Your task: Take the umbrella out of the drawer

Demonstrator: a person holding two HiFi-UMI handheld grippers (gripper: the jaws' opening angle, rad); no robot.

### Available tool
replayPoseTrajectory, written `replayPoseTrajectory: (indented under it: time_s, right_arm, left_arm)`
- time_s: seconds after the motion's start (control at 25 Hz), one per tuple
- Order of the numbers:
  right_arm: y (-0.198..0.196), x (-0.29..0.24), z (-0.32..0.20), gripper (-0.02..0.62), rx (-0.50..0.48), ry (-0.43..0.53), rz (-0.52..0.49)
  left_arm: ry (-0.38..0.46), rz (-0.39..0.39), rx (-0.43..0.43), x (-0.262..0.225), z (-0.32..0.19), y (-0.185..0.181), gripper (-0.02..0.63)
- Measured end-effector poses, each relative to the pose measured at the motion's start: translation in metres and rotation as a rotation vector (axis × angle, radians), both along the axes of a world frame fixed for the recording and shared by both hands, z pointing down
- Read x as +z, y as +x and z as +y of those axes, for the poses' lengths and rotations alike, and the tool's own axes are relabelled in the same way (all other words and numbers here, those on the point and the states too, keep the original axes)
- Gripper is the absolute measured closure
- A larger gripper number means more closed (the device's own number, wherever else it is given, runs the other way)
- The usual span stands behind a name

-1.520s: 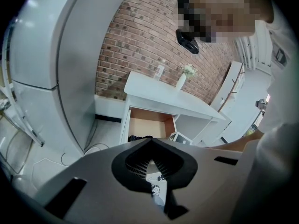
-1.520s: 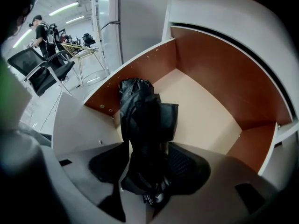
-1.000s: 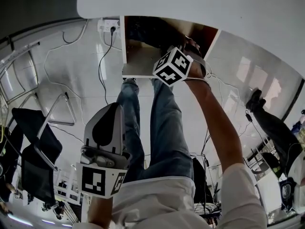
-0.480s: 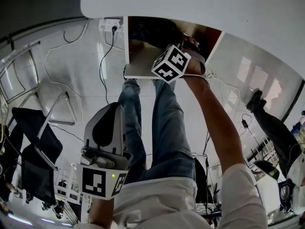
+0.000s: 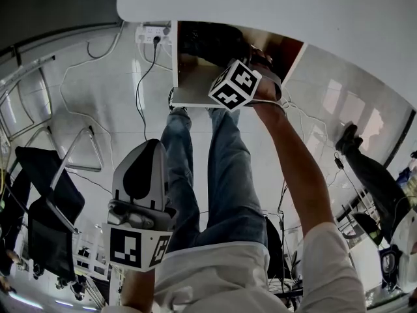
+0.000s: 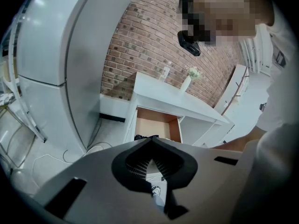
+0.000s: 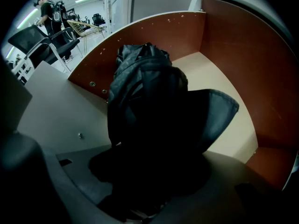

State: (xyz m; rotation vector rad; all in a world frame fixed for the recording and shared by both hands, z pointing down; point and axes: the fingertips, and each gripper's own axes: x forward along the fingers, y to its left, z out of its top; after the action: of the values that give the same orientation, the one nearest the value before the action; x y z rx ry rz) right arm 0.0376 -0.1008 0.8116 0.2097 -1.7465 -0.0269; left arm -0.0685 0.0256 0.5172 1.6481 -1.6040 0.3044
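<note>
Down in the drawer (image 7: 219,45), the right gripper (image 5: 255,60) has just started closing its jaws, wide apart around the black umbrella (image 7: 145,92). The grab looks imminent. The left gripper (image 5: 150,152) hangs clear, jaws together, empty.

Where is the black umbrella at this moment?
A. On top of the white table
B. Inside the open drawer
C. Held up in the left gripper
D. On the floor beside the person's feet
B: the right gripper view shows the black umbrella lying on the pale bottom of the drawer, within its brown walls.
</note>
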Motion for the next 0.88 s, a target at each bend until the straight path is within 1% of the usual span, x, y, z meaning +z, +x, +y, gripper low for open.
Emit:
replayPoseTrajectory:
  time_s: [0.24, 0.4, 0.68, 0.88]
  right_arm:
    - [-0.002, -0.003, 0.002, 0.333, -0.003, -0.023, 0.003]
    - [0.001, -0.009, 0.005, 0.333, 0.004, -0.033, 0.002]
    - [-0.001, -0.016, 0.006, 0.333, 0.011, -0.04, -0.003]
    - [0.001, -0.022, 0.007, 0.334, 0.013, -0.044, -0.005]
  left_arm:
    - [0.017, 0.008, -0.022, -0.006, -0.003, 0.0, 0.589]
    - [0.027, 0.008, -0.007, -0.011, -0.001, 0.005, 0.589]
    - [0.031, -0.008, -0.012, -0.014, 0.003, -0.003, 0.589]
    - [0.03, -0.017, -0.006, -0.016, 0.007, -0.002, 0.589]
